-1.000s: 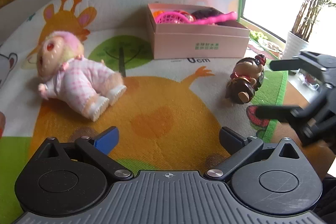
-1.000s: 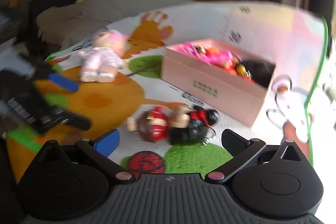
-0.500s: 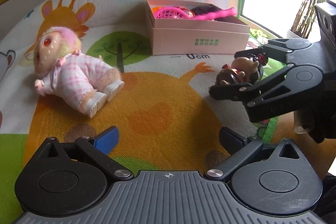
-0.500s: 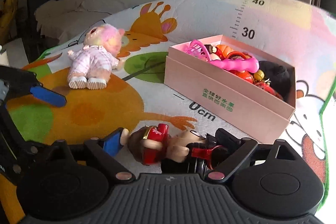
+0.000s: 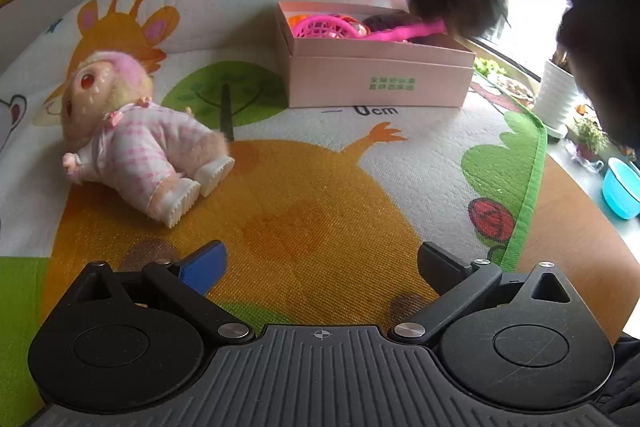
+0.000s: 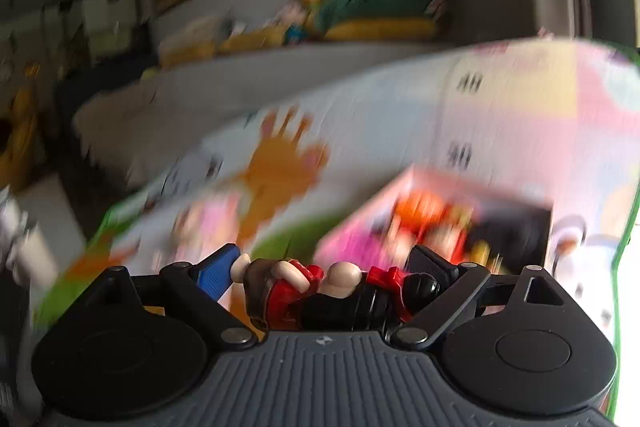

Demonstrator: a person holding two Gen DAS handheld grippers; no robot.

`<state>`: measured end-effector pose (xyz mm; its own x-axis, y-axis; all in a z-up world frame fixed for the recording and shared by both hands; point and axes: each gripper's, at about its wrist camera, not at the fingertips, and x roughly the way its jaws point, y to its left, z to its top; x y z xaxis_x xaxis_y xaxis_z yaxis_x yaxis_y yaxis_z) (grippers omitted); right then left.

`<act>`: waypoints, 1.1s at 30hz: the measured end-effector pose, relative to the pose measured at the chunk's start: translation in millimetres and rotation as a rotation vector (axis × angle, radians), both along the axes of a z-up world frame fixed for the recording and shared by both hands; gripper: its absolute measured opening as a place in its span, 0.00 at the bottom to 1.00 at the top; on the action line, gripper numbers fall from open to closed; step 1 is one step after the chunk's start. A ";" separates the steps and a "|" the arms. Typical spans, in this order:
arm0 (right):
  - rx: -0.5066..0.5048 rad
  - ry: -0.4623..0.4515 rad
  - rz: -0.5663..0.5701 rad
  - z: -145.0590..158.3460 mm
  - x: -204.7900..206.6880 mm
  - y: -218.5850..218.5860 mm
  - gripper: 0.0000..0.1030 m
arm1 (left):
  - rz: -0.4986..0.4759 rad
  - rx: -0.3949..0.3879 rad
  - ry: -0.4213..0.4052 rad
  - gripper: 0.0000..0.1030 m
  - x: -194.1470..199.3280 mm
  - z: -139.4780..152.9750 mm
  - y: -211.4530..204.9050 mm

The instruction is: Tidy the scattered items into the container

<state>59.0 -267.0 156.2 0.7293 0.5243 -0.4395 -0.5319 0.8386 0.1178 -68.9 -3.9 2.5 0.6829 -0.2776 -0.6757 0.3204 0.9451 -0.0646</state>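
The right hand-held gripper (image 6: 322,269) pinches the red-and-black figurine (image 6: 320,293) sideways between its fingers, above the play mat (image 5: 320,195). The left hand-held gripper (image 5: 320,263) hangs spread and empty over the mat. Farther off, the pink-clothed doll (image 5: 136,143) lies at left, and the pink box (image 5: 376,79) holds toys.

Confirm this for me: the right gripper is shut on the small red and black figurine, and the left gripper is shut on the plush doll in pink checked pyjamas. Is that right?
Not quite. The left gripper is open and empty; the left wrist view shows the plush doll in pink checked pyjamas lying apart from it on the play mat. The right gripper is indeed shut on the small red and black figurine.
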 end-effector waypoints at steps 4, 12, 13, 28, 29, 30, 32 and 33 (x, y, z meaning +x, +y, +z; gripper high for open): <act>-0.010 -0.014 -0.093 17.9 58.0 -1.8 1.00 | -0.002 -0.007 -0.001 1.00 0.0 0.4 3.3; 0.037 0.015 -0.100 -3.9 43.9 -4.4 1.00 | 0.040 -0.036 -0.023 1.00 1.8 1.9 19.1; 0.016 -0.001 -0.077 -7.8 34.4 -0.9 1.00 | 0.049 -0.037 -0.030 1.00 2.5 3.2 21.1; -0.377 -0.081 0.338 -101.0 -65.8 107.7 1.00 | 0.260 -0.017 -0.073 1.00 24.5 26.2 89.4; -0.379 -0.077 0.360 -103.6 -65.3 115.5 1.00 | 0.265 -0.022 -0.074 1.00 27.2 27.7 93.2; -0.375 -0.073 0.374 -105.2 -63.9 122.6 1.00 | 0.265 -0.036 -0.080 1.00 30.5 29.9 96.3; -0.346 -0.058 0.377 -106.6 -57.5 130.8 1.00 | 0.265 -0.049 -0.102 1.00 38.0 35.3 100.1; -0.324 -0.040 0.369 -106.7 -52.4 133.9 1.00 | 0.267 -0.041 -0.122 1.00 42.8 38.8 101.1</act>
<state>6.6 -133.1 49.5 0.5399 0.5918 -0.5985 -0.7994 0.5832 -0.1445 -26.1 97.2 41.3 0.8109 -0.1025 -0.5761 0.0681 0.9944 -0.0811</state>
